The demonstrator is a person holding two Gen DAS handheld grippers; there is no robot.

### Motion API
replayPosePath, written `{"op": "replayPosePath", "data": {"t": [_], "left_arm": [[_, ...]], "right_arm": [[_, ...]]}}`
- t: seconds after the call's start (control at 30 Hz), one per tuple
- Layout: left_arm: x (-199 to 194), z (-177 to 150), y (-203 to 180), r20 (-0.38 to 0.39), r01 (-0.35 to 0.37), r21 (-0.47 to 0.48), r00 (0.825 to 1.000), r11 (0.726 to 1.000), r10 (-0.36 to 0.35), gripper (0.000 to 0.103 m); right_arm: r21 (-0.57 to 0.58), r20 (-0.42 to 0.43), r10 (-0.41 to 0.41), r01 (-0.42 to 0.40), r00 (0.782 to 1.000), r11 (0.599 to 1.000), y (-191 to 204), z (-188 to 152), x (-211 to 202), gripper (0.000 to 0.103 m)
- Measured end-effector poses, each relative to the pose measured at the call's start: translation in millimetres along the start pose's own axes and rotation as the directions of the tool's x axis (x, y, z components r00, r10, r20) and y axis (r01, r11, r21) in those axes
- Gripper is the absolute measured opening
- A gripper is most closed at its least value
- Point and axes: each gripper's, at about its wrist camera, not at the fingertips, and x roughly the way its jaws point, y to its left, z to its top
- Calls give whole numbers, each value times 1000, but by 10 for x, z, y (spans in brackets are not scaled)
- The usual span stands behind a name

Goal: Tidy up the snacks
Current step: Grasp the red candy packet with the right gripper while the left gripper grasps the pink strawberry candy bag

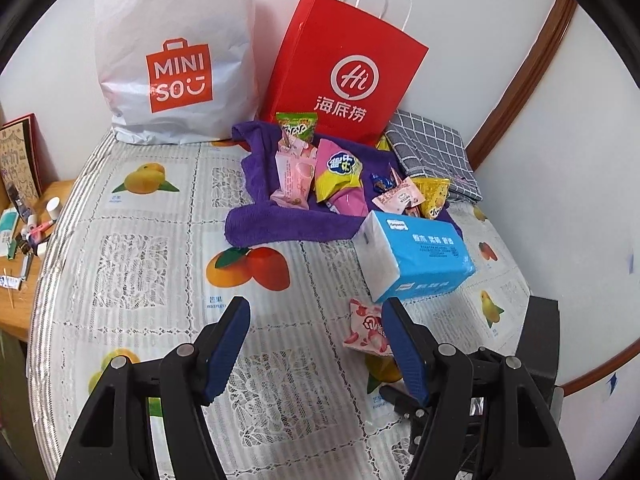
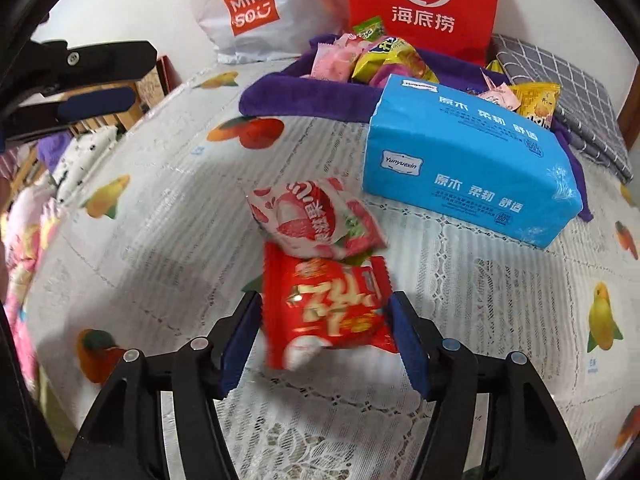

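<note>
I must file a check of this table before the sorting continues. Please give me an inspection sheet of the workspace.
Surface: fruit-print lace tablecloth.
Job's things: snack packets piled on purple towel; lychee packet and red packet lie apart, near the tissue pack.
Clutter: white Miniso bag, red paper bag, checked cloth.
Grippers: left gripper open, empty; right gripper jaws open around red packet, blurred.
Cables: nothing seen.
Surroundings: white wall, cluttered side desk.

A blurred red snack packet (image 2: pixel 328 312) lay just beside a pink-and-white lychee packet (image 2: pixel 312 220) on the tablecloth, with assorted snacks (image 1: pixel 340 172) piled on a purple towel (image 1: pixel 272 224).
</note>
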Motion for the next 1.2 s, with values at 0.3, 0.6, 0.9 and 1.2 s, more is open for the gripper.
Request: {"op": "replayPosePath", "data": {"t": [0.3, 0.6, 0.9, 1.2], "left_arm": [[179, -81, -101, -44, -22, 26, 999, 999, 23, 66], [573, -176, -429, -124, -22, 88, 992, 996, 33, 66], [1058, -325, -688, -237, 32, 120, 971, 992, -3, 66], [1155, -393, -952, -182, -66, 251, 977, 966, 114, 69]], "right_arm": [[50, 58, 40, -43, 998, 998, -245, -30, -96, 44], [86, 114, 0, -10, 993, 996, -609, -192, -362, 43], [187, 137, -79, 52, 987, 981, -1162, -384, -547, 43], [211, 132, -92, 63, 987, 976, -1343, -472, -464, 43]]}}
